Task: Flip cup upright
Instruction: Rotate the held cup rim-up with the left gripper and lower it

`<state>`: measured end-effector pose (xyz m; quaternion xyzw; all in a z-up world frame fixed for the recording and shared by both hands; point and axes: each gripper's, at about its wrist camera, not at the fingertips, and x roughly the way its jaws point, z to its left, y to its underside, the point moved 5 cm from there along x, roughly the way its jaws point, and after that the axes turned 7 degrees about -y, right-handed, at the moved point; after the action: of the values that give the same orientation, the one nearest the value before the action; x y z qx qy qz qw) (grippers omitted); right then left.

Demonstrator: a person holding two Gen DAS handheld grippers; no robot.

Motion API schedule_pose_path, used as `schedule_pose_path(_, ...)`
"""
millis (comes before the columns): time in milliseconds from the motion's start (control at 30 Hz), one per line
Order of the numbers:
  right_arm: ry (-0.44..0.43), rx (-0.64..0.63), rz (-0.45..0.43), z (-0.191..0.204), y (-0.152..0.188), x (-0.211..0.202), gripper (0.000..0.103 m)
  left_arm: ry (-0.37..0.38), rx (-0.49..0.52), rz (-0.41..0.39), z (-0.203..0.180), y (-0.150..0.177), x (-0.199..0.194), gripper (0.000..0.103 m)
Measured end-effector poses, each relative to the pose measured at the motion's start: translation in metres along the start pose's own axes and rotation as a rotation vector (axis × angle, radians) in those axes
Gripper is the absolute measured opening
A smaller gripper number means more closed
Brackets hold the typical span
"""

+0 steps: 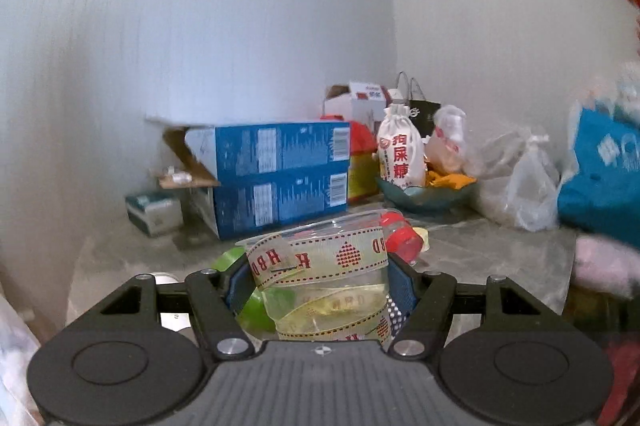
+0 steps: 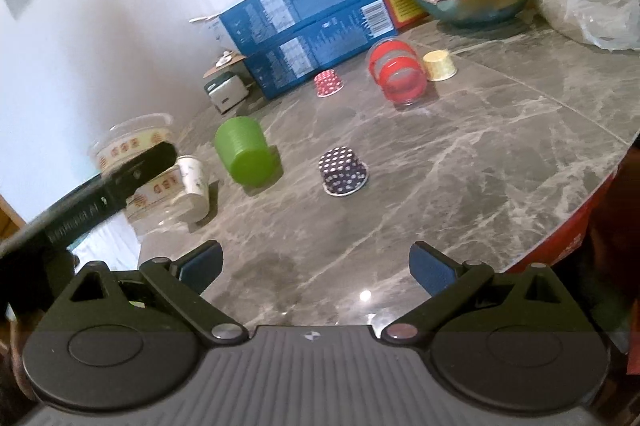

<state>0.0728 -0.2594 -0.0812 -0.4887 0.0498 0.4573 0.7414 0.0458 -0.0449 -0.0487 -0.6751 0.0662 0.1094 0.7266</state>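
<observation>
Left tool (image 1: 318, 290) clamps the clear ribbon-print cup (image 1: 320, 266), lifted off the table (image 2: 440, 162) at far left, apparently mouth-up, so flip nearly done; setting down remains. Right tool (image 2: 316, 266) wide, holding nothing.

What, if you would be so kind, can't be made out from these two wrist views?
- Left wrist view: the clear ribbon-wrapped cup in the left gripper hides the table behind it; only slivers of the green cup and red-banded cup show.
- Right wrist view: the left gripper's arm crosses the clear cup, so its grip is hidden.
- The white paper cup is too blurred to read its print.
</observation>
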Motion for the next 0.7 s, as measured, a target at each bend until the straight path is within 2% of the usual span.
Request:
schedule_pose_path(100,-0.001,0.004,-0.018,-0.007,0.002,-0.003,0.101,0.003,0.020,-0.048,-0.016,0.014,-0.017,0.070)
schedule_pose_path(167,-0.003,0.011,-0.024,-0.012,0.004,-0.005,0.101,-0.005,-0.011,-0.138,-0.022,0.022,-0.034,0.071)
schedule_pose_path(233,-0.015,0.025,-0.036,-0.018,0.007,-0.007,0.101,-0.061,0.004,-0.251,-0.030,0.031,-0.046,0.071)
schedule_pose_path(267,-0.021,0.030,-0.042,-0.021,0.008,-0.009,0.101,-0.084,0.019,-0.253,-0.035,0.037,-0.046,0.071)
schedule_pose_path(367,-0.033,0.044,-0.072,-0.029,0.011,-0.015,0.101,-0.093,-0.013,-0.178,-0.041,0.053,-0.030,0.071)
schedule_pose_path(433,-0.035,0.047,-0.092,-0.033,0.014,-0.018,0.101,-0.134,-0.015,-0.140,-0.044,0.061,-0.019,0.071)
schedule_pose_path(567,-0.042,0.047,-0.108,-0.037,0.020,-0.021,0.101,-0.192,0.044,-0.168,-0.053,0.071,-0.015,0.071)
schedule_pose_path(700,-0.053,0.054,-0.107,-0.040,0.021,-0.022,0.101,-0.196,0.068,-0.162,-0.060,0.078,-0.014,0.071)
